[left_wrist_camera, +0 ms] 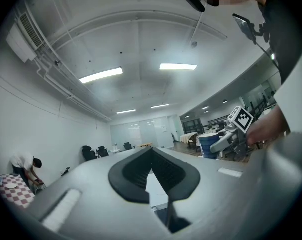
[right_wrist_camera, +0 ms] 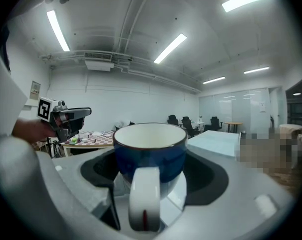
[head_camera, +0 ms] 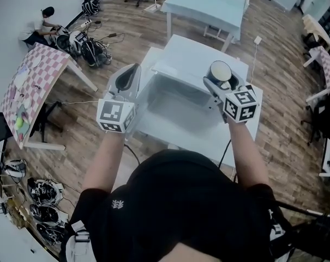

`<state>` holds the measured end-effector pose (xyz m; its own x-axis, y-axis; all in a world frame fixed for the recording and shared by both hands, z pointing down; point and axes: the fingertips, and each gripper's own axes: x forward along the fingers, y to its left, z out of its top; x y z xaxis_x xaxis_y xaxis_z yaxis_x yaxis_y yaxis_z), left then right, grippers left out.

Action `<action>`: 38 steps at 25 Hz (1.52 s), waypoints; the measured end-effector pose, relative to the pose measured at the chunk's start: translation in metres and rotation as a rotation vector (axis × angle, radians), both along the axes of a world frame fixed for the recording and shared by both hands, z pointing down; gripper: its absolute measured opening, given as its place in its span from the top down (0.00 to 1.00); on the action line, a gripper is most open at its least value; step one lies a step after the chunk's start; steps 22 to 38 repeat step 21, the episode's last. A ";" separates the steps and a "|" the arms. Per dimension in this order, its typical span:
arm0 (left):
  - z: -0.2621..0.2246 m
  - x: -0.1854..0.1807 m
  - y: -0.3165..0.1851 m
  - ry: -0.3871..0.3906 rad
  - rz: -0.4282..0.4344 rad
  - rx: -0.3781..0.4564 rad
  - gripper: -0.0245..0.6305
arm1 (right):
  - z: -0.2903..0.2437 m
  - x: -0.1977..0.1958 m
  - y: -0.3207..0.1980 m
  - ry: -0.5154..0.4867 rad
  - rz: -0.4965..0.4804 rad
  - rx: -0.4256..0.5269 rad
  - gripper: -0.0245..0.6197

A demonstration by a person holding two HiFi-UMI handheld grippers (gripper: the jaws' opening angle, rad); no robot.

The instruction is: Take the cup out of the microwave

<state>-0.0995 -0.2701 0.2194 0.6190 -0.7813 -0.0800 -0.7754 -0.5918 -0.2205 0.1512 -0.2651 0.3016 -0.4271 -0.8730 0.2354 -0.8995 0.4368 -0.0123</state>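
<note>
The cup (right_wrist_camera: 150, 151), dark blue outside with a white inside and a white handle, is already out of the microwave (head_camera: 193, 56). It sits upright in the right gripper (head_camera: 222, 86), whose fingers (right_wrist_camera: 98, 171) are spread to either side of the cup's wall and close on it, the handle pointing back toward that gripper's camera. From the head view the cup hangs above the right part of the oven's top, clear of the open cavity below and to its left. The left gripper (left_wrist_camera: 151, 159) is raised level with it on the other side of the cavity, carries nothing, and its dark pads meet at the tip, so its fingers look closed. The task seems nearly done; what is left is probably to set the cup down on the white worktop (head_camera: 200, 143). The main risk is the grip: the fingers press a round, glazed wall rather than the handle, so a jolt or a slight tilt on the way down could let the cup rotate or slide out and fall onto the oven. Whether it holds liquid cannot be told, only the upper inside shows, so tipping could also spill. The head view is washed out around the oven's front, and a door standing open there could catch a lowered gripper.
</note>
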 end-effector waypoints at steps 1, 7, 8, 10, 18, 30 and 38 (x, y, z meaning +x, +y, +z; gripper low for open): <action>0.000 0.001 0.000 -0.002 0.002 0.002 0.96 | -0.001 0.001 0.000 -0.001 0.001 0.002 0.36; 0.005 0.004 -0.003 -0.005 0.008 -0.008 0.95 | 0.001 0.002 -0.003 -0.012 0.006 0.001 0.36; 0.006 0.004 -0.004 -0.005 0.010 -0.011 0.96 | 0.002 0.001 -0.004 -0.014 0.006 0.002 0.36; 0.007 0.007 -0.005 -0.006 0.015 -0.012 0.96 | 0.002 0.002 -0.004 -0.018 0.010 0.007 0.36; 0.004 0.007 -0.011 -0.004 0.018 -0.006 0.96 | 0.001 0.005 -0.010 -0.032 0.028 0.023 0.36; 0.007 0.007 -0.016 0.000 0.015 -0.010 0.95 | 0.004 0.007 -0.015 -0.036 0.030 0.025 0.36; 0.007 0.007 -0.016 0.000 0.015 -0.010 0.95 | 0.004 0.007 -0.015 -0.036 0.030 0.025 0.36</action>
